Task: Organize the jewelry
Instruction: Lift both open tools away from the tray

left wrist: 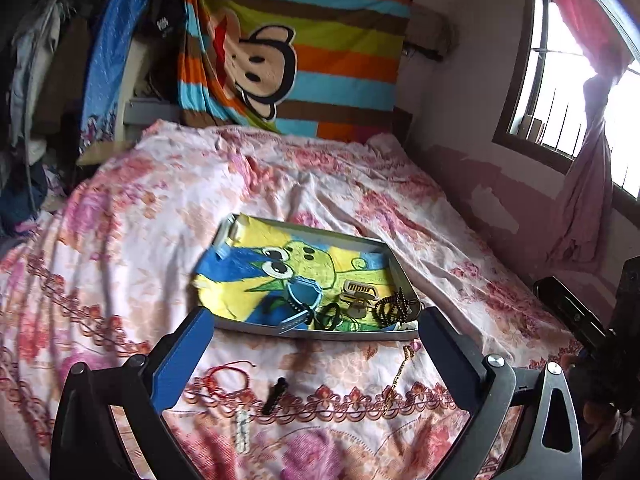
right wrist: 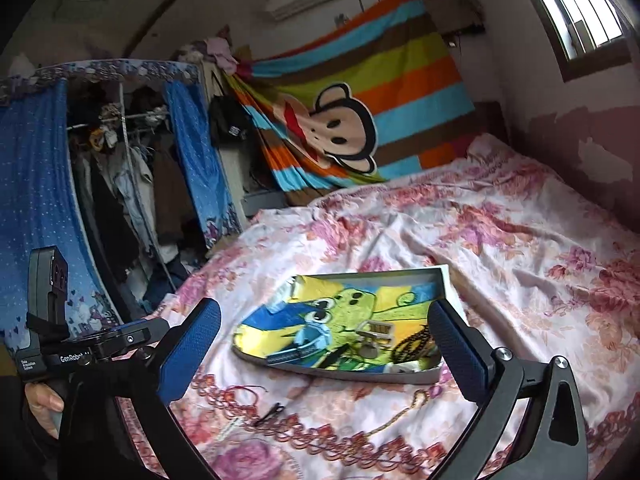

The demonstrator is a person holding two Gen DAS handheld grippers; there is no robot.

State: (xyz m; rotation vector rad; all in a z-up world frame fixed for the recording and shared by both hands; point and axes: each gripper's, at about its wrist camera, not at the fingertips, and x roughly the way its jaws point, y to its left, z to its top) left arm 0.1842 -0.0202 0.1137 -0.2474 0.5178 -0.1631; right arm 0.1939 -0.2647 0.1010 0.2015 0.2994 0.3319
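Bed w/ pink floral sheet fills most of both views. On it, approx centre, sits a shallow grey rectangular tray lined w/ a yellow-blue cartoon cloth. Tray's near right corner holds a pile of jewelry: dark beaded bracelet, beige comb-like clip, blue band, black loops beside it; finer detail too small to tell.

Left hand-held gripper, blue-padded fingers spread wide apart, nothing between them. Tray lies at 12 o'clock from it, just beyond fingertips. Inside the gap, on the sheet: red cord bracelet at 8 o'clock, small black clip at 7 o'clock, thin gold chain at 4 o'clock, pale strip-shaped piece at 7 o'clock, nearer the camera.

Right hand-held gripper also wide apart, empty. Tray at 12 o'clock, its jewelry corner just beside the right finger. Gold chain at 5 o'clock, black clip and red cord at 7–8 o'clock, all loose on the sheet, apart from the tray.
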